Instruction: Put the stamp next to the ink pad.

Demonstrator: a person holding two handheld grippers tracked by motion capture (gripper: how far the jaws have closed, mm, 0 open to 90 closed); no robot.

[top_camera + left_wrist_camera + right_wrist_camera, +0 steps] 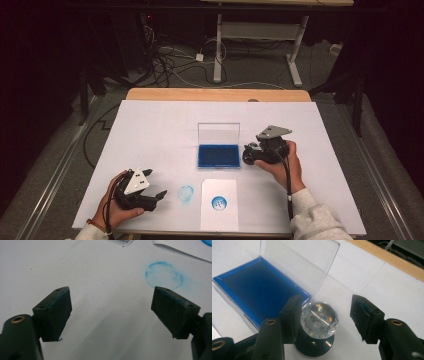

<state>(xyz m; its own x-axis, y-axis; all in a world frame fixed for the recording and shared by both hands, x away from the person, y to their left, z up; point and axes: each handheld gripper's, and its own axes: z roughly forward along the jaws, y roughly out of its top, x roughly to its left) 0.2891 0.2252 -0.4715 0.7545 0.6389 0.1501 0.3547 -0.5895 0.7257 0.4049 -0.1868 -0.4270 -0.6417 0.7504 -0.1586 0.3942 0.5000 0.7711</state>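
On the left, the left gripper (161, 193) rests in the person's hand at about seven o'clock on the white table (150, 130), jaws spread wide with nothing between them. Just beyond it, a faint blue ring stain (163, 275) marks the surface, and blue ink shows on the pad edges, so it could smear whatever it touches.

At six o'clock lies the white card (219, 204) bearing a round blue print. Behind it, at centre, sits the blue ink pad (218, 155), its clear lid upright.

At three o'clock of the pad, the right gripper (327, 315) has its jaws parted around the crystal-topped stamp (319, 318), which stands on its dark base just beside the pad's corner. One jaw seems to touch the knob; the other stands clear. Pulling away askew could, I judge, tip the stamp or drag it into the lid.
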